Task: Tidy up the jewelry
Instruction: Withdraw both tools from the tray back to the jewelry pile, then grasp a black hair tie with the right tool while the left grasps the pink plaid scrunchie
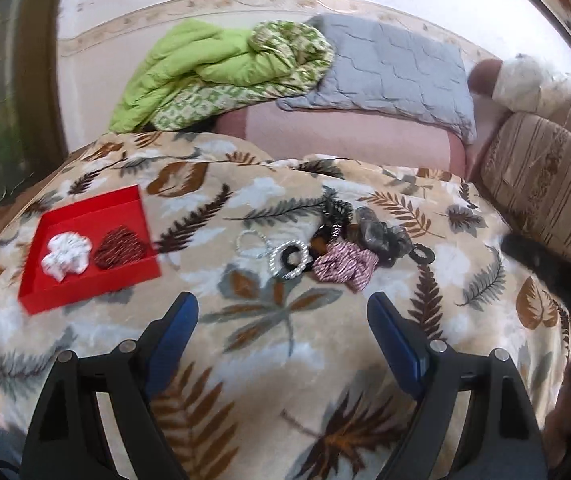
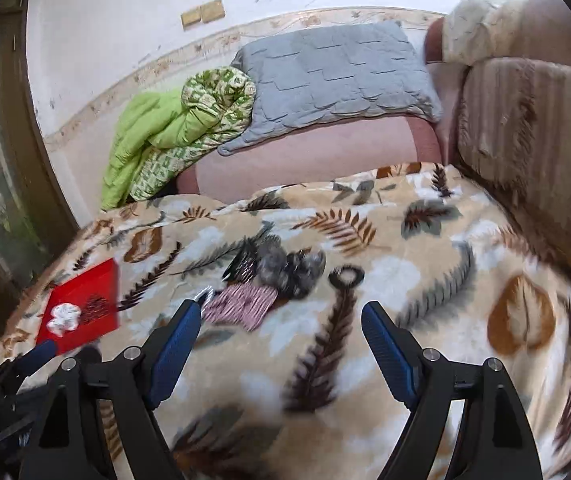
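Note:
A red tray (image 1: 125, 276) lies on the leaf-print blanket at the left, holding a white scrunchie (image 1: 66, 255) and a dark red scrunchie (image 1: 119, 248). A heap of hair ties and bracelets lies at the middle: a pink striped scrunchie (image 1: 343, 265), a grey scrunchie (image 1: 381, 234), a silver beaded bracelet (image 1: 289, 258), a black ring (image 1: 423, 256). My left gripper (image 1: 283, 306) is open and empty, just short of the heap. My right gripper (image 2: 281, 316) is open and empty; the pink scrunchie (image 2: 241, 304) lies by its left finger, the tray (image 2: 97, 284) far left.
The leaf-print blanket (image 1: 277, 360) covers the bed. Behind it lie a green quilt (image 1: 205, 72) and a grey pillow (image 1: 389, 68). A striped sofa arm (image 1: 541, 188) stands at the right, a dark door frame at the left. The left gripper's tip (image 2: 39, 354) shows at the right view's lower left.

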{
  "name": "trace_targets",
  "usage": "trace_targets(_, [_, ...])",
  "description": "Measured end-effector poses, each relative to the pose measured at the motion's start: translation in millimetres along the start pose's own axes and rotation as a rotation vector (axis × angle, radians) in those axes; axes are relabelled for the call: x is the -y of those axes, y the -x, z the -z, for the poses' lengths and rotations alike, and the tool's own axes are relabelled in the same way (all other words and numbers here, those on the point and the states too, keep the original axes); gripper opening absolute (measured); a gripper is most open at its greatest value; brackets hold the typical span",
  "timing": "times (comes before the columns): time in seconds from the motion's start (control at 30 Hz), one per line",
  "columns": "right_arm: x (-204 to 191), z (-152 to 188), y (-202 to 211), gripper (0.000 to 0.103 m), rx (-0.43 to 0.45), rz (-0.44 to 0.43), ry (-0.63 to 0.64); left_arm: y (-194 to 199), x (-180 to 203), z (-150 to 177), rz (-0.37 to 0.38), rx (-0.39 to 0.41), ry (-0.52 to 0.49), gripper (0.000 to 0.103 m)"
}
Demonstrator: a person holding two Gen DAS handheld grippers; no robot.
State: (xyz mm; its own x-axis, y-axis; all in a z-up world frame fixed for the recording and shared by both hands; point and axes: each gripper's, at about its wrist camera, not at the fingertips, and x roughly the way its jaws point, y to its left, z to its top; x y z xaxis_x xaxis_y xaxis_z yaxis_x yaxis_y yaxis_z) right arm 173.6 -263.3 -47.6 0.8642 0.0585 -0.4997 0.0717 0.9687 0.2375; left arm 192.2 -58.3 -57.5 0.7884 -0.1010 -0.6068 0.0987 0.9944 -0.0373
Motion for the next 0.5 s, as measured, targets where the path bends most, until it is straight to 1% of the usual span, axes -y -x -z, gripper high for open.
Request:
trace_targets(0.03, [1,-9,-10,0.084,-0.004,0.018,0.02,-7,5,-5,0.001,-0.006,-0.009,0.086])
trace_targets(0.07, [4,-15,-19,0.083,-0.011,0.021,0.033,-14,9,-9,0.004,-0.009,-0.017,0.086])
trace_targets(0.1, [7,-23,-32,0.079,-0.021,0.015,0.043,-21,14,-13,0.008,-0.009,-0.022,0.086])
trace_targets(0.17, [17,-36,-55,0.077,-0.018,-0.009,0.034,-39,22,-19,0.02,-0.015,-0.027,0.086])
trace_targets(0.23, [30,-44,-83,0.07,-0.032,0.0,0.018,-65,28,-26,0.015,-0.034,-0.029,0.086])
trace_targets(0.33, [48,-45,-120,0.069,-0.058,0.034,0.025,-102,37,-32,0.024,-0.068,-0.031,0.085])
trace_targets(0.4, [61,-36,-144,0.068,-0.093,0.054,0.024,-125,44,-33,0.039,-0.085,-0.041,0.083])
trace_targets(0.47, [73,-29,-162,0.06,-0.131,0.054,-0.004,-150,50,-30,0.048,-0.106,-0.051,0.075])
trace_targets(0.5, [79,-24,-170,0.057,-0.137,0.073,-0.018,-160,53,-28,0.048,-0.119,-0.054,0.071])
